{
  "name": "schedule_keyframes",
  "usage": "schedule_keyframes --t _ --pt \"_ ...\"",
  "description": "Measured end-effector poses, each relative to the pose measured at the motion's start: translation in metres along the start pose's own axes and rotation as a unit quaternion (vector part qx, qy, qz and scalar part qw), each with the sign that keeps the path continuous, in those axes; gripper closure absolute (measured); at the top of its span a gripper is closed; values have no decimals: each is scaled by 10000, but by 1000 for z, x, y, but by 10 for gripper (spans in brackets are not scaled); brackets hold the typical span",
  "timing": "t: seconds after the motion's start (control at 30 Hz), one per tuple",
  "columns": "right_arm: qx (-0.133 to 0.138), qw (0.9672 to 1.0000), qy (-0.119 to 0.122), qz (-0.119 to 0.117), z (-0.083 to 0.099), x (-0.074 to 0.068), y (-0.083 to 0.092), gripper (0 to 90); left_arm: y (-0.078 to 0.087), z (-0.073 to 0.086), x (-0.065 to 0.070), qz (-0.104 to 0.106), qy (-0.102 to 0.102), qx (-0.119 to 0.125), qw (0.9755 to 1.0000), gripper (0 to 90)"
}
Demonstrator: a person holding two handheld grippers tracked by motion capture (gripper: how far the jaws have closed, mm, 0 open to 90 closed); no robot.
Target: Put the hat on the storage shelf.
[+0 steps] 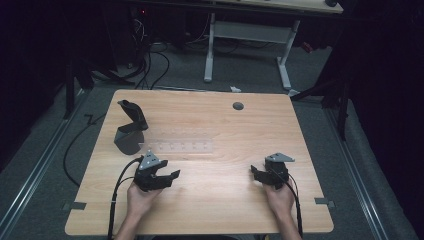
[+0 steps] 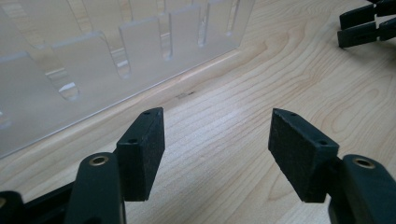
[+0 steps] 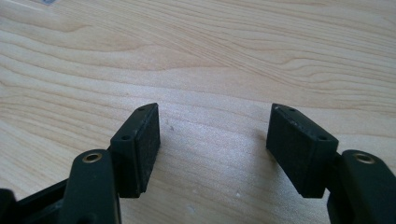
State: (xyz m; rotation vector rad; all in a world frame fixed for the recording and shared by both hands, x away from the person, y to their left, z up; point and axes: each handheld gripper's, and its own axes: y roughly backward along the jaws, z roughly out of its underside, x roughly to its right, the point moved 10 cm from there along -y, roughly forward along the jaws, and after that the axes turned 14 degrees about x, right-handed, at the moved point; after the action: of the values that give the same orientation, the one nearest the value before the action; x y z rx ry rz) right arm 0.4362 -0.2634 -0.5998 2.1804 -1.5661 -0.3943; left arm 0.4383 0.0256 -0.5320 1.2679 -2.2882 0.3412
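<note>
Each black gripper (image 1: 167, 176) (image 1: 257, 173) carried a grey three-cornered plate, brass-ringed screws, textured pads (image 2: 152, 154) and a trailing black cable.

Between the left gripper (image 1: 167, 172) and the right gripper (image 1: 260, 174) lies a broad stretch of bare wooden table (image 1: 220, 190), open for either to cross. Just ahead of the left gripper a clear acrylic slotted rack (image 1: 177, 147) lies across the way; in the left gripper view its edge (image 2: 140, 60) blocks the far left, with bare wood to its right. A dark grey stand (image 1: 131, 129) rises at the rack's left end. Beyond the rack the tabletop is open up to a round grommet (image 1: 238, 106).
</note>
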Motion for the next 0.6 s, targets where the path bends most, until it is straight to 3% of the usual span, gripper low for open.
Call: schedule_keyframes --t 0.6 --pt "0 10000 0 1 0 0 0 353 -12 22 -19 -322 -333 -161 9988 372"
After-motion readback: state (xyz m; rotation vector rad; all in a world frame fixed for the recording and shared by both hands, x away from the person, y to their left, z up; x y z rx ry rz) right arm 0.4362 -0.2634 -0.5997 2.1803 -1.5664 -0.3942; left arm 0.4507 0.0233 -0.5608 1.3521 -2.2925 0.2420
